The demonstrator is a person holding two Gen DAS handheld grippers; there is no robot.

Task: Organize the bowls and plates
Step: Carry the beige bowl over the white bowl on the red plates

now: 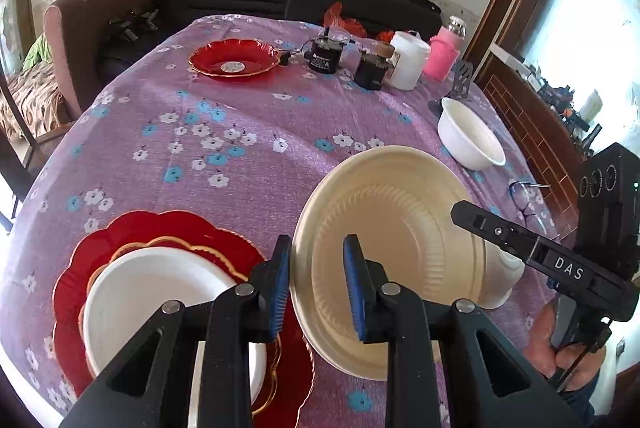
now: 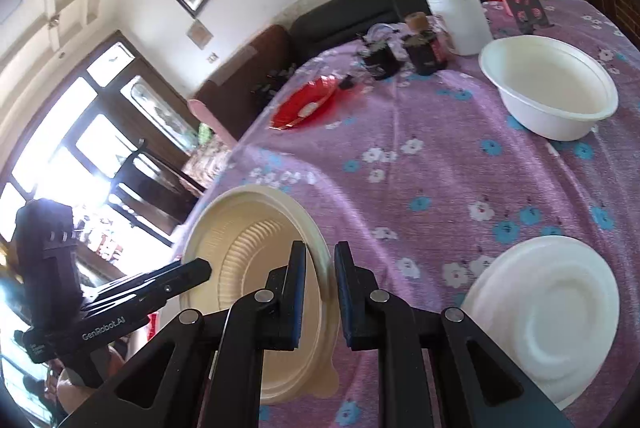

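Cream foam plate (image 1: pixel 394 252) hangs tilted above the worktop (image 1: pixel 248 147), pinched by me at opposite rims so neither side sags. Left gripper (image 1: pixel 317 286) jaws sit nearly closed on its near edge; right gripper (image 2: pixel 320 294) jaws likewise clamp the other. Beyond, a white bowl (image 1: pixel 470 135) waits.

Each camera rides on a hand-held gripper, looking forward and steeply down along its fingers, close above the tabletop (image 1: pixel 248 131). The left one faces the sofa wall; the right one, tilted, faces the window side. Both catch the cream plate (image 1: pixel 396 252) up close and the white bowl (image 2: pixel 552 87) beyond.
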